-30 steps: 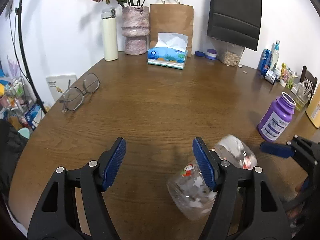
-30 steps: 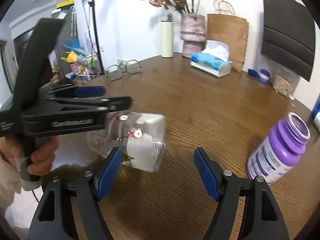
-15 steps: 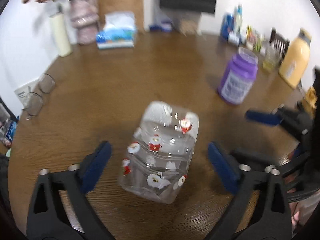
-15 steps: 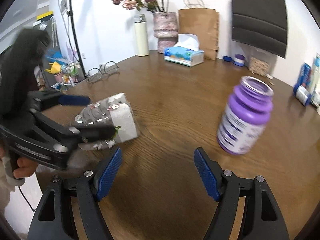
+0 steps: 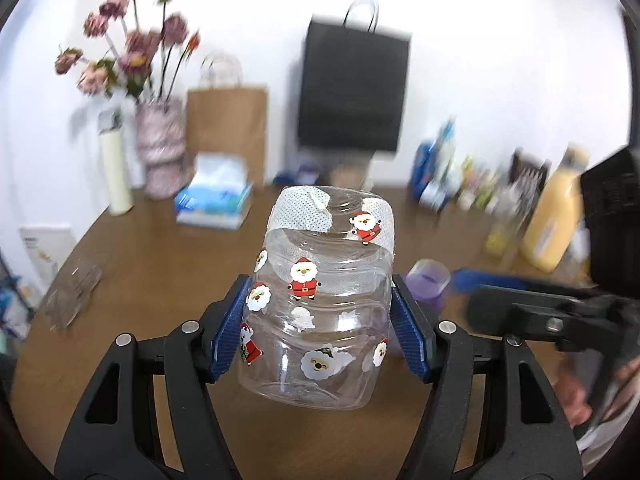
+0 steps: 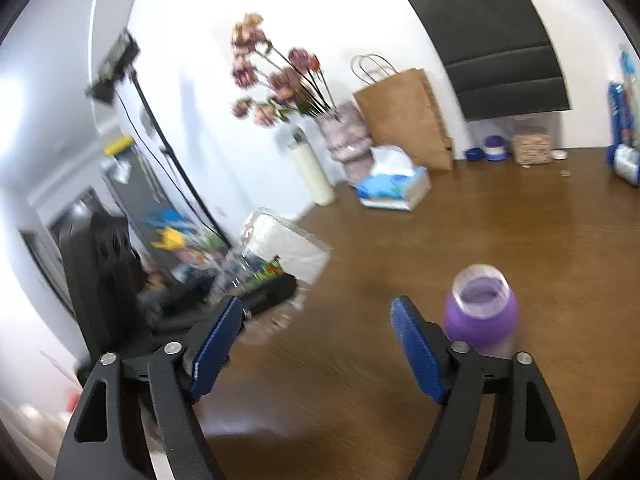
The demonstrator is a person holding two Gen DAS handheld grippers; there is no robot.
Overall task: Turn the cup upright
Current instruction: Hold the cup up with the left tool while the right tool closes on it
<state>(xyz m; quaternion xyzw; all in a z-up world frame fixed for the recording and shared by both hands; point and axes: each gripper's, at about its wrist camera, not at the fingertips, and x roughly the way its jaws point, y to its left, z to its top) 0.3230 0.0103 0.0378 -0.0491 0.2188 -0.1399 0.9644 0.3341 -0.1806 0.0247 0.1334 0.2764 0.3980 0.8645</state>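
Brown wooden surface [image 5: 152, 264] spreading ahead of both grippers, backing onto a white wall. Left gripper [image 5: 318, 334] clamping a clear plastic cup [image 5: 320, 308] covered in Santa stickers, blue pads [image 5: 229, 334] pressing on either side of its lower body. Cup sitting between the fingers, lifted off the surface, white-taped rim end pointing up and away from the gripper, closed base end nearest the camera and tilted slightly. Right of the left gripper, the right gripper's black frame reaching in, blurred, with a purple bottle [image 5: 427, 282] just past the cup's right side.

Right gripper [image 6: 316, 344] standing apart, gripping nothing, blue pads [image 6: 416, 354] wide over bare wood. Purple bottle [image 6: 482, 310] standing upright, lidless, just beyond its right finger. Cup [image 6: 280, 256] showing blurred, ahead and left of its left finger, held in the other gripper.

Farther ahead along the wall: tissue box [image 5: 214, 202], patterned vase with dried pink flowers [image 5: 160, 148], cream thermos [image 5: 116, 172], brown paper bag [image 5: 226, 132], black paper bag [image 5: 354, 90]. Yellow bottle [image 5: 554, 222] standing far right of the left gripper.
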